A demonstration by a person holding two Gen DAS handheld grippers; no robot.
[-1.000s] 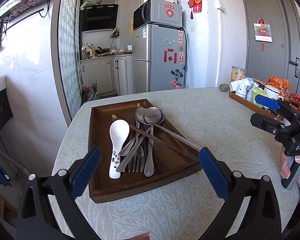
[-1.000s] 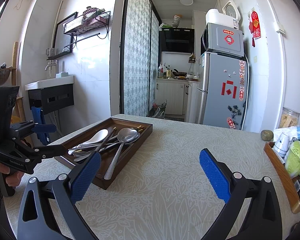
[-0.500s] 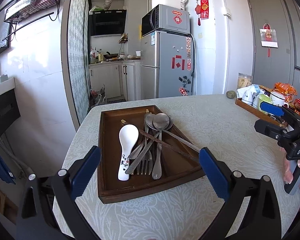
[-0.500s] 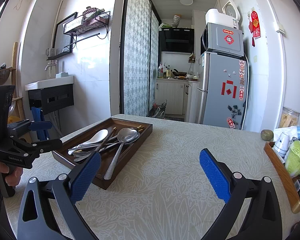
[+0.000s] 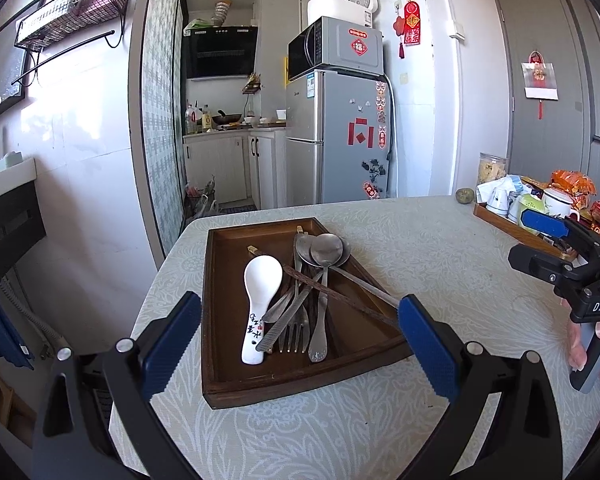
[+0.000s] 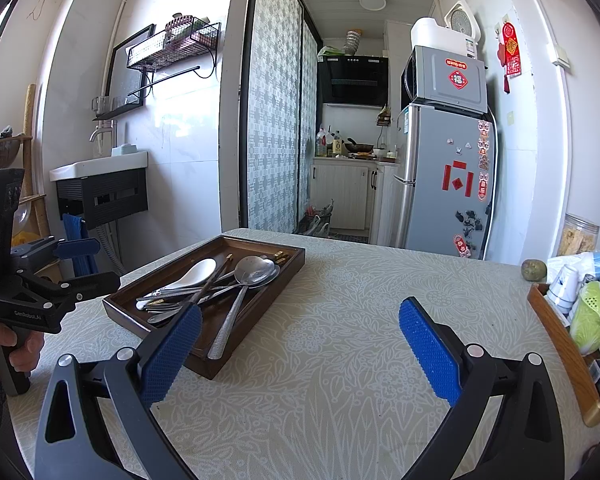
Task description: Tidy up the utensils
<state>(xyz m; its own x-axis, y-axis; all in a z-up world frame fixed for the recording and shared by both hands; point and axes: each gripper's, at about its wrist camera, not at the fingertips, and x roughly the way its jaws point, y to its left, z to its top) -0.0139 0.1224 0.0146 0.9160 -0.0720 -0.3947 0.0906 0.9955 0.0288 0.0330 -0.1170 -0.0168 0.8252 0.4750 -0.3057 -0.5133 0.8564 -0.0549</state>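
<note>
A dark wooden tray (image 5: 228,364) (image 6: 260,304) lies on the table with a jumbled pile of utensils. In it are a white ceramic spoon (image 5: 260,300) (image 6: 196,272), metal spoons (image 5: 326,248) (image 6: 254,270), a fork (image 5: 294,334) and dark chopsticks (image 5: 340,300). My left gripper (image 5: 300,340) is open and empty, held just before the tray's near edge. My right gripper (image 6: 300,344) is open and empty over the tablecloth, right of the tray. Each gripper shows in the other's view: the right one (image 5: 556,252), the left one (image 6: 76,264).
The table wears a pale floral cloth (image 6: 340,360). A second wooden tray (image 6: 560,344) (image 5: 512,228) with cups, a green item and snacks stands at the right edge. A small round fruit (image 6: 534,270) lies near it. A fridge (image 5: 336,136) stands behind the table.
My left gripper has drifted left and tilted up a little, so the tray sits further right in its view. My right gripper has barely moved. Both stay open.
</note>
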